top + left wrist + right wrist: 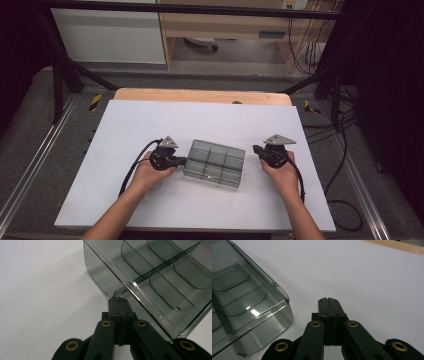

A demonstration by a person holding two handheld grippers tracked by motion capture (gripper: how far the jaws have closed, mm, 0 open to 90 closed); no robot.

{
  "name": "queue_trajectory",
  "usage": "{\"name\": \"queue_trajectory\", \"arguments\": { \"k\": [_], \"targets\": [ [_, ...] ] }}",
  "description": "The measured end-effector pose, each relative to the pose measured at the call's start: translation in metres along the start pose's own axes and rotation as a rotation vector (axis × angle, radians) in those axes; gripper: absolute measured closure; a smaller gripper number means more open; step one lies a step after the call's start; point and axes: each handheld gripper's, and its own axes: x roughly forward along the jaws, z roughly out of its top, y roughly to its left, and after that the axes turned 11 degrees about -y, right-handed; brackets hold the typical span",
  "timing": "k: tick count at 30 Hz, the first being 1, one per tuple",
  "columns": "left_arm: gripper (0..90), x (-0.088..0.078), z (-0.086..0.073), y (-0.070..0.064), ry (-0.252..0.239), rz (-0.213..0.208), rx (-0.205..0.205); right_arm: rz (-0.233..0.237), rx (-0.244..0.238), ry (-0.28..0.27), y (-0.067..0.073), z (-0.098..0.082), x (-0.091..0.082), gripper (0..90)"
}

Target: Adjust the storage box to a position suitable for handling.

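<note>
A white rectangular table sheet (150,125) carries a smoky transparent plastic organiser box with divided compartments (215,162) at its middle. The left gripper (119,300), jaws clenched empty, touches the box's left edge; the right gripper (328,300), likewise clenched on nothing, sits just beside its right end.

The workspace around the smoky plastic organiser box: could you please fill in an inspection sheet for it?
Surface: white board on a wooden table.
Job's things: divided organiser box, transparent grey, compartments look empty.
Clutter: nothing seen.
Grippers: left gripper shut at the box's edge; whether it pinches the wall is unclear. Right gripper shut on nothing, apart from the box.
Cables: one black cable trails from each gripper.
Surroundings: black frame, floor cables, cabinet.
</note>
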Motion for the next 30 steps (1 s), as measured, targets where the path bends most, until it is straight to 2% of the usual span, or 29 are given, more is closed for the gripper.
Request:
{"name": "queue_trajectory", "arguments": {
  "k": [4, 10, 12, 22, 30],
  "targets": [
    [90.0, 0.000, 0.000, -0.005, -0.008, -0.008, 0.002, 0.001, 0.024, 0.015, -0.006, -0.001, 0.006, 90.0],
    [90.0, 0.000, 0.000, -0.010, -0.010, -0.013, 0.005, 0.030, 0.044, 0.045, -0.014, -0.004, 0.012, 90.0],
    [90.0, -0.001, 0.000, -0.011, -0.013, -0.013, 0.006, 0.045, 0.065, 0.042, -0.015, -0.005, 0.013, 90.0],
    [90.0, -0.002, -0.003, -0.017, -0.013, -0.023, 0.012, 0.097, 0.038, 0.059, -0.010, -0.008, 0.021, 90.0],
    [90.0, -0.003, -0.003, -0.020, -0.015, -0.022, 0.013, 0.148, 0.016, 0.040, -0.003, -0.006, 0.019, 90.0]
  ]
}}
